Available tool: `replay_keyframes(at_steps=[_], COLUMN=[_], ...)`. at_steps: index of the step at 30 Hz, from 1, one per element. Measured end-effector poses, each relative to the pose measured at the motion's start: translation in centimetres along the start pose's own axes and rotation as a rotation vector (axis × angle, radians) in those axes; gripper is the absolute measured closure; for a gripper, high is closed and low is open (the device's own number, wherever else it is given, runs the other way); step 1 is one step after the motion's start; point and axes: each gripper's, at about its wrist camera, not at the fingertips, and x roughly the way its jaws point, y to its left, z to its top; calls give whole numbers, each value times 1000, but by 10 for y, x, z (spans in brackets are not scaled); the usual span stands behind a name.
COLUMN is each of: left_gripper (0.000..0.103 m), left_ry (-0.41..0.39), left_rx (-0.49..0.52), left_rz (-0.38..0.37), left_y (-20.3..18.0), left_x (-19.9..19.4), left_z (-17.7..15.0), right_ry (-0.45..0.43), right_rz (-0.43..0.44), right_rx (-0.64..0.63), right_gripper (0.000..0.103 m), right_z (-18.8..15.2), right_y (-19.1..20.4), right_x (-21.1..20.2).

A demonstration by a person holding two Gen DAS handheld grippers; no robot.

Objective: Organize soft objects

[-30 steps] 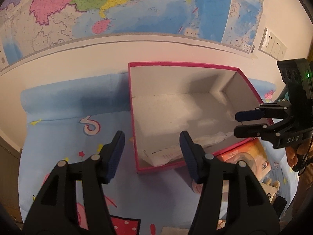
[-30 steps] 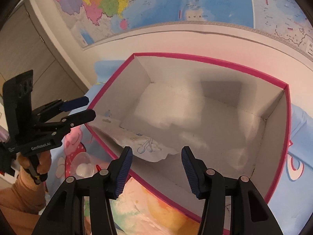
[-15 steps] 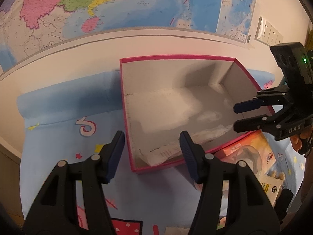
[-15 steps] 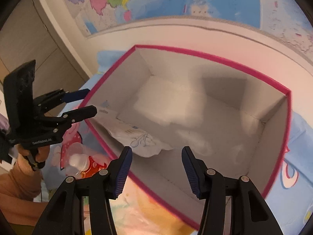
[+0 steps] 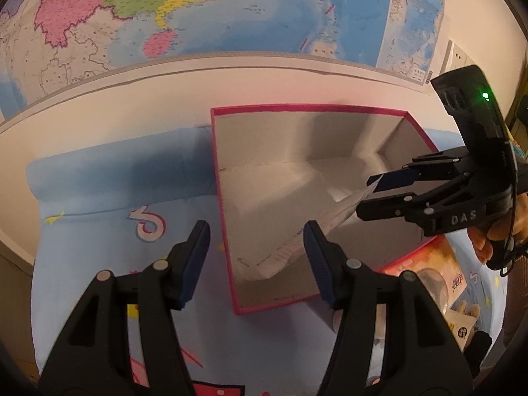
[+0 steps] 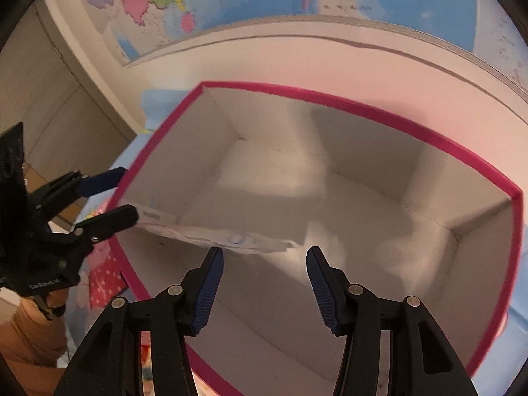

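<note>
A pink-rimmed cardboard box (image 5: 231, 231) stands open on a blue cartoon-print cloth (image 5: 115, 231). A flat white plastic packet (image 5: 297, 250) lies inside it along the near wall, and also shows in the right wrist view (image 6: 237, 241). My left gripper (image 5: 257, 257) is open and empty, hovering over the box's near-left corner. My right gripper (image 6: 262, 283) is open and empty above the box's (image 6: 488, 178) inside; in the left wrist view (image 5: 373, 194) it hangs over the right side, its tips close to the packet's far end.
More packaged items (image 5: 442, 277) lie on the cloth right of the box. A wall map (image 5: 231, 10) hangs behind. A power socket (image 5: 457, 56) is on the wall at the right. Wooden cabinet fronts (image 6: 49, 99) stand at the left.
Both grippers have moved closer over the box. The right gripper has come in above the box interior. The packet now lies more steeply, its far end raised toward the right gripper's tips.
</note>
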Motion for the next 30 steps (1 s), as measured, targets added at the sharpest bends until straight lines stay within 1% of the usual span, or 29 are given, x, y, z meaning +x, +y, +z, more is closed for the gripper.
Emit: replay_keyframes(at_steps=[5, 8, 9, 10, 11, 12, 13, 14, 15, 17, 18, 19, 21, 23, 24, 25, 26, 27, 30], left_gripper=[42, 42, 42, 42, 42, 42, 43, 42, 42, 42, 42, 42, 42, 42, 42, 42, 42, 42, 42], left_ry=[26, 38, 40, 40, 41, 43, 42, 40, 38, 34, 33, 33, 37, 41, 42, 42, 44, 44, 40], left_rx=[22, 18, 11, 9, 7, 2, -1, -6, -12, -19, -23, -26, -41, -48, -46, -45, -44, -43, -41], left_rz=[3, 4, 0, -1, -3, -3, -2, -3, -6, -6, -6, -5, -7, -12, -10, -9, -8, -8, -6], left_y=[-1, 0, 1, 2, 3, 4, 5, 6, 7, 11, 12, 15, 17, 19, 20, 20, 19, 19, 16], left_x=[6, 10, 10, 10, 11, 11, 11, 10, 9, 8, 8, 8, 9, 11, 11, 11, 11, 11, 8], left_z=[-5, -7, -8, -8, -8, -8, -7, -7, -7, -5, -4, -4, -4, -5, -5, -5, -5, -6, -10], right_ry=[-38, -11, -2, 5, 8, 5, 7, 19, 29, 43, 58, 74, 113, 118, 120, 123, 113, 100, 36], right_rz=[-36, -63, -86, -102, -118, -116, -81, -16, 17, 35, 55, 89, 120, 68, 47, 62, 76, 68, 64], right_rx=[-138, -185, -197, -208, -213, -204, -182, -141, -112, -57, -19, 35, 103, 142, 155, 164, 172, 166, 161], right_gripper=[49, 49, 52, 61, 64, 70, 83, 87, 88, 88, 94, 94, 94, 91, 86, 82, 81, 79, 70], right_z=[7, 9, 7, 5, 3, 2, 1, 0, -2, -2, -2, -1, -1, -3, -4, -6, -7, -7, -9], right_y=[22, 29, 30, 30, 30, 27, 22, 14, 7, -5, -13, -23, -34, -41, -43, -44, -45, -44, -42], right_x=[-8, -1, 2, 5, 6, 6, 3, 0, -2, -6, -6, -2, 5, 12, 15, 17, 17, 14, -4])
